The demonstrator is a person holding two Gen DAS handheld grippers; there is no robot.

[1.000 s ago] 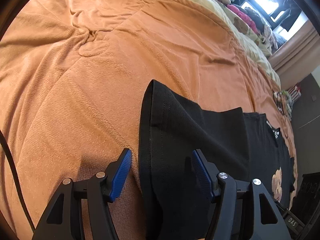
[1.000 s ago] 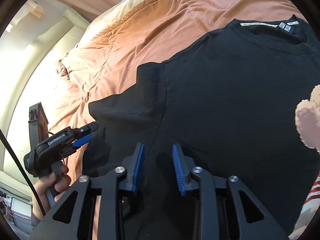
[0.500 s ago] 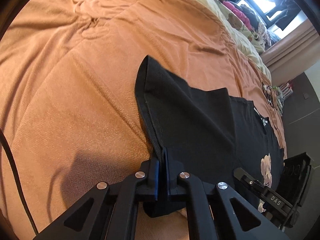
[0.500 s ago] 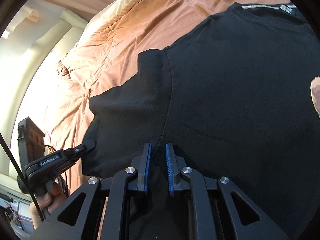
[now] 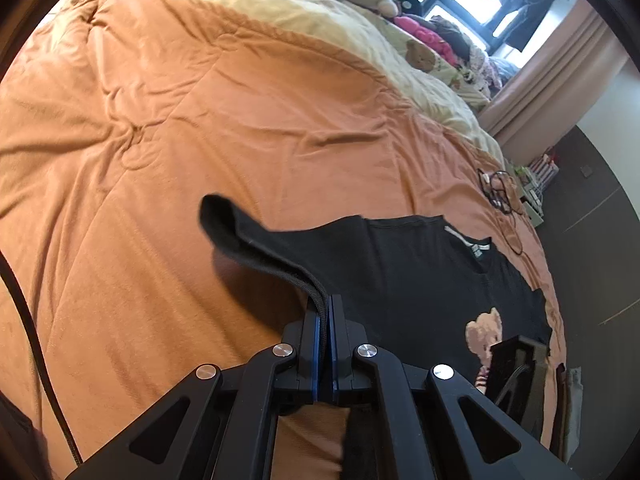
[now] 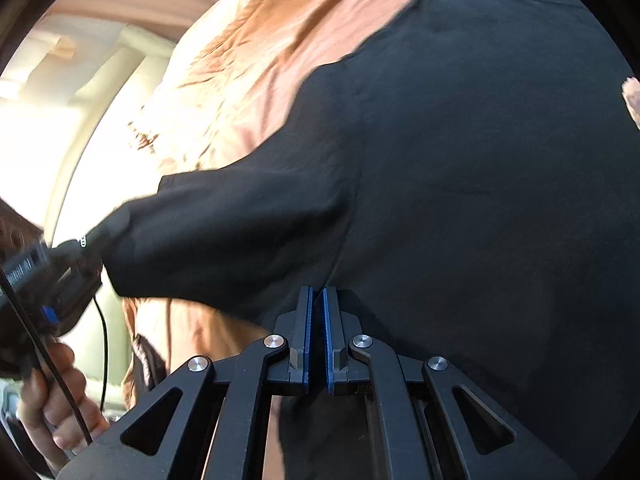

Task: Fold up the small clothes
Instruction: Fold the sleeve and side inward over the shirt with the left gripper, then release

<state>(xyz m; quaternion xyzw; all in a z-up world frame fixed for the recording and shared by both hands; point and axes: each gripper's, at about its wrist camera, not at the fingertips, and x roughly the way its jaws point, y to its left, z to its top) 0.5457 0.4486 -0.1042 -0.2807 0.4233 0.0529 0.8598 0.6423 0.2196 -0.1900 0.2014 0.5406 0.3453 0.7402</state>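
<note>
L gripper (image 5: pixel 325 308): jaws pressed together, pinching sleeve hem (image 5: pixel 276 260) of black T-shirt (image 5: pixel 420 264); sleeve lifted off orange bedspread (image 5: pixel 160 140), centre frame.
R gripper (image 6: pixel 317 304): jaws just closed, pinching shirt fabric at side seam below armpit, lower centre.
T-shirt pos.: spread on bedspread; bear print (image 5: pixel 484 332) lower right.
Person's hand (image 6: pixel 52 400): lower left, R view, on L gripper handle.

No legible text anywhere.
</note>
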